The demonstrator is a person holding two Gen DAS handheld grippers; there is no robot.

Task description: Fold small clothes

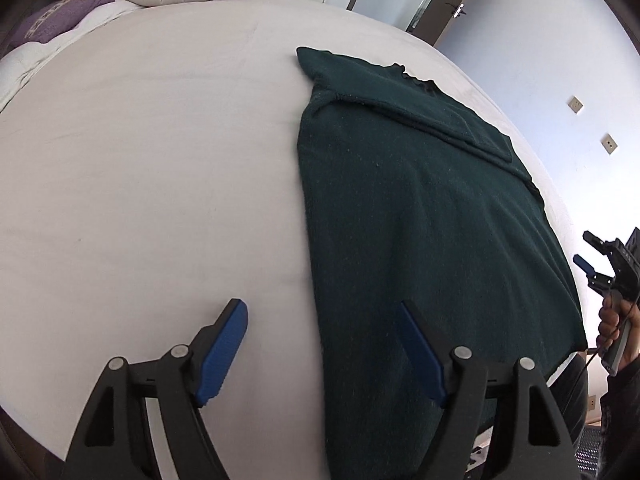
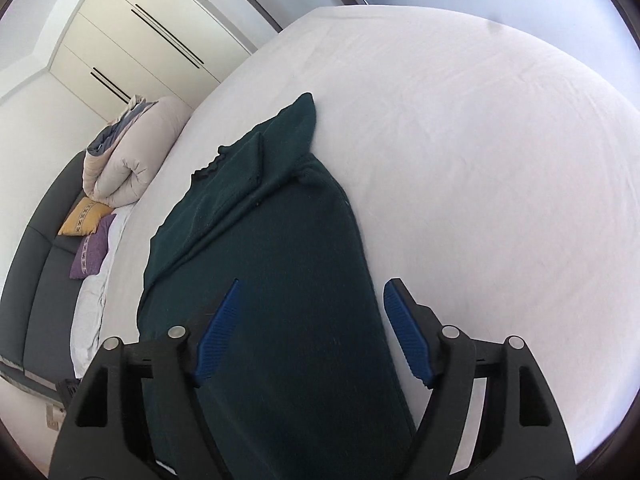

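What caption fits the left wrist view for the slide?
Left gripper, jaws open and empty, over the near edge of a dark green sweater laid on the white bed.

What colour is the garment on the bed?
Dark green garment, plain knit; clearest in the left wrist view.

The green garment's (image 1: 420, 220) near hem ran off the bottom edge; the right gripper (image 1: 588, 256) was cropped at the right edge.
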